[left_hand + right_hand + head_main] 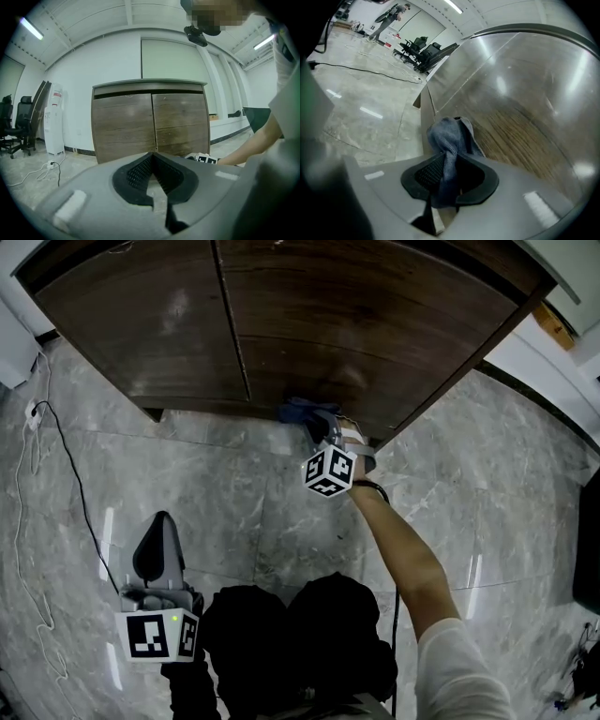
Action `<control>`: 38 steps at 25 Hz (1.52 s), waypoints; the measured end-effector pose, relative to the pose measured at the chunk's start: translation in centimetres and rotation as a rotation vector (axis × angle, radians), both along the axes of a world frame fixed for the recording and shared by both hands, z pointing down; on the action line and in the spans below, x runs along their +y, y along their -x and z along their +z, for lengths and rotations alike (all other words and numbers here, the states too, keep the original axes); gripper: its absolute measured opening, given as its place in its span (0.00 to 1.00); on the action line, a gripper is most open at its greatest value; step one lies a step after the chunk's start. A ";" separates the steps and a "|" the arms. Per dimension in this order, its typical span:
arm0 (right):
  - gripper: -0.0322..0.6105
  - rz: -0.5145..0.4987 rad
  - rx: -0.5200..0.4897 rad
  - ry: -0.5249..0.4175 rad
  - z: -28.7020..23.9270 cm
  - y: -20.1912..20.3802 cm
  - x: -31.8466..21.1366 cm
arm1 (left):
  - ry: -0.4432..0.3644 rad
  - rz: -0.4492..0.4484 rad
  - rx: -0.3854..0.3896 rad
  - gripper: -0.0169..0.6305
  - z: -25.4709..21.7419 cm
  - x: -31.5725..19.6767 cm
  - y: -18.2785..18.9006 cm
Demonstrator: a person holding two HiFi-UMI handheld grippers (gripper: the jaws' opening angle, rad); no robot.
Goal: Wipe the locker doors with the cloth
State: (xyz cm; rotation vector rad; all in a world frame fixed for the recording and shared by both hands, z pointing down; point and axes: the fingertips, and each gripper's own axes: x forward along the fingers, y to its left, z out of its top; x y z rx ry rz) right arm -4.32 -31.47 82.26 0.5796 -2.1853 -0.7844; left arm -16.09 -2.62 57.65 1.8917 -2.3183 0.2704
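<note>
While the brown locker [356, 324] stands on the marble floor [234, 512], the right gripper [325, 432] holds the blue cloth [302, 412] at the bottom of its right door, fingers [429, 171] clenched on it. Well back, the left gripper [161, 521] has its fingers [140, 171] closed together on nothing.

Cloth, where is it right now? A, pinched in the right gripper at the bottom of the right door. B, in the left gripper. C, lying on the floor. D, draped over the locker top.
A: the right gripper has its jaws clamped on the cloth, at the right door's lower edge.
</note>
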 end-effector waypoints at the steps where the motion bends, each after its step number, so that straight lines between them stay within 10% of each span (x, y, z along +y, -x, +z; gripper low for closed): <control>1: 0.18 0.002 0.002 0.002 0.1 0.1 0.0 | 0.000 -0.004 0.002 0.03 0.1 0.1 0.2; 9: 0.18 -0.013 -0.011 -0.056 -5.4 0.1 -0.4 | -0.017 -0.001 0.027 0.03 0.5 0.2 0.2; 30: 0.18 -0.045 -0.318 -0.404 -39.5 4.6 0.3 | -0.038 0.041 0.045 0.03 -0.1 1.1 0.2; 38: 0.18 -0.069 -0.365 -0.466 -42.7 7.2 1.1 | -0.040 0.026 0.050 0.03 0.0 1.5 0.8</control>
